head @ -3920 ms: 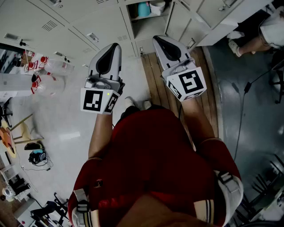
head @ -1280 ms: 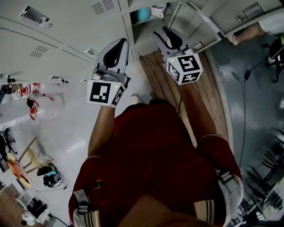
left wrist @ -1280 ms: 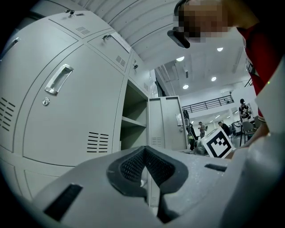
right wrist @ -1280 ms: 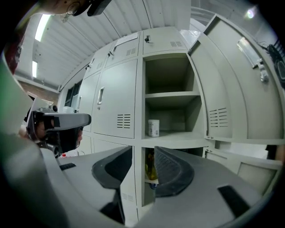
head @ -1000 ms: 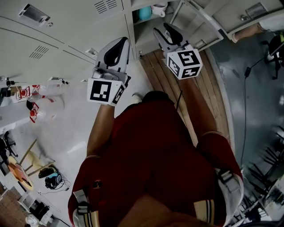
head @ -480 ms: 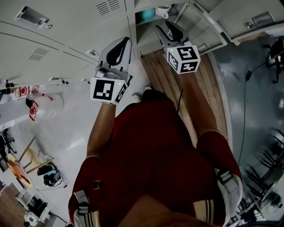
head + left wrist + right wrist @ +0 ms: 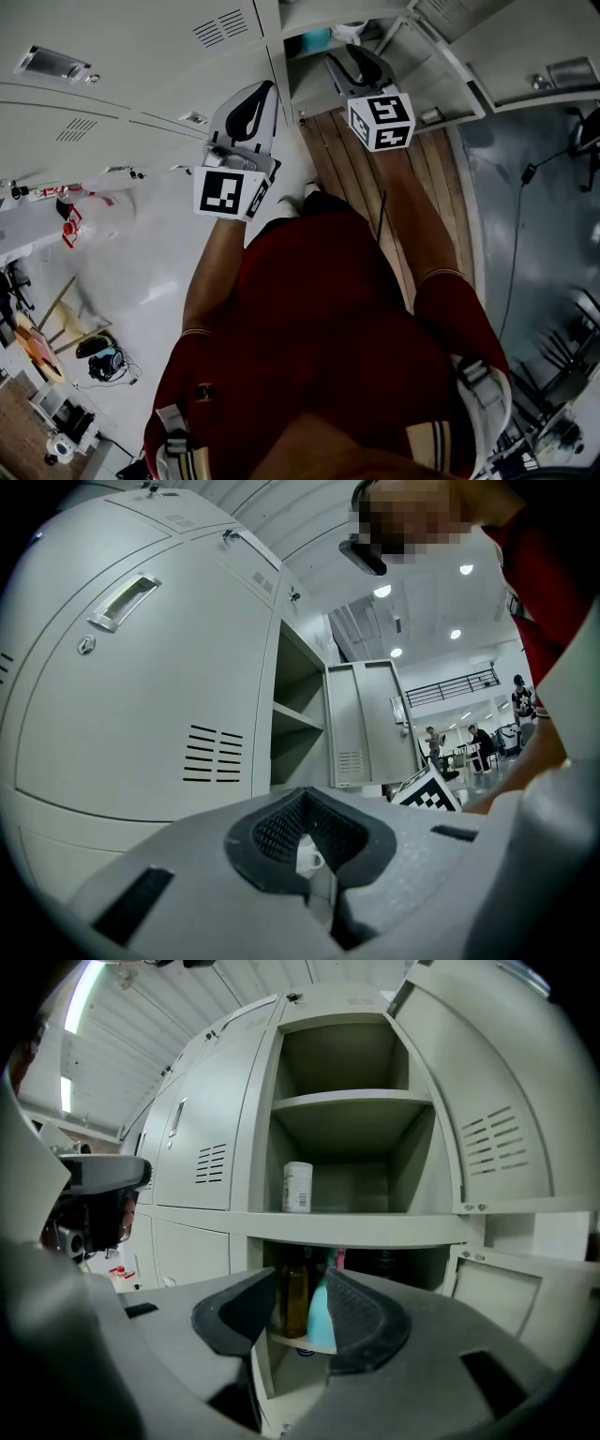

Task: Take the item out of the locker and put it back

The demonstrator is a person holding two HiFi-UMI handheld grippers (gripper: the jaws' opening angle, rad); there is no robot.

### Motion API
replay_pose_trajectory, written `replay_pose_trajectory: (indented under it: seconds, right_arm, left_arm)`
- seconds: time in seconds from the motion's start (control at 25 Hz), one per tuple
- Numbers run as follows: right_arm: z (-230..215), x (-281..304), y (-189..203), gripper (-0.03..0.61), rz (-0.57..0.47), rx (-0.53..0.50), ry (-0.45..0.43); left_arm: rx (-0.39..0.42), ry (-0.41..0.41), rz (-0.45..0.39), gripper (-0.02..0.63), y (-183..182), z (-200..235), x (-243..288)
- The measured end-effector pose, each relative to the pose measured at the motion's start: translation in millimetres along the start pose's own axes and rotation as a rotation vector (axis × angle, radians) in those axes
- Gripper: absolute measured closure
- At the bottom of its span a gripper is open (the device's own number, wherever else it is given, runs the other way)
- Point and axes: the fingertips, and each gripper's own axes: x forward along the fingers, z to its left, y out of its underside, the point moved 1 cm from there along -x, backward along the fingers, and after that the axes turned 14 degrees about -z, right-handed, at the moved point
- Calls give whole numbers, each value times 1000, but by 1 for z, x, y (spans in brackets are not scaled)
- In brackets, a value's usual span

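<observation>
The locker (image 7: 349,1227) stands wide open dead ahead of the right claw (image 7: 300,1283), with its door (image 7: 487,1147) swung out to the claw's right. The left claw (image 7: 302,792) hangs back beside the closed lockers with its jaws pressed together and nothing in them, so it's basically a spectator.

The right claw is spread apart and empty, and it's aimed at the lower compartment. Up above its line, alone on the middle shelf, sits a white canister (image 7: 297,1187). Straight past the jaw gap are an amber bottle (image 7: 296,1302) and, touching or just beside it on the claw's right, a teal bottle-shaped thing (image 7: 322,1326). I can't tell which one counts as "the item", but those two are what the claw lines up with.

My guess on handling:
- **Amber bottle:** it looks like glass, so it's stiff, slick and not something to knock over. It may have some weight if it's full. I'd take it around the straight body, below the shoulder, not by the neck.
- **Teal thing:** it reads as plastic, so it's lighter and may give a little under squeeze. It tapers upward, so I'd grip low on the wide part or the pads could slide off.

They're packed close, so going for one risks nudging the other.
</observation>
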Motion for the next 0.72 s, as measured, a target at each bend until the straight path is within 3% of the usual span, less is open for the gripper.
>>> replay_pose_trajectory:
  seconds: [0.72]
  right_arm:
    - [-37,54,47,396,33,-1,-26]
  left_arm:
    - [5,-19,52,607,38,2,24]
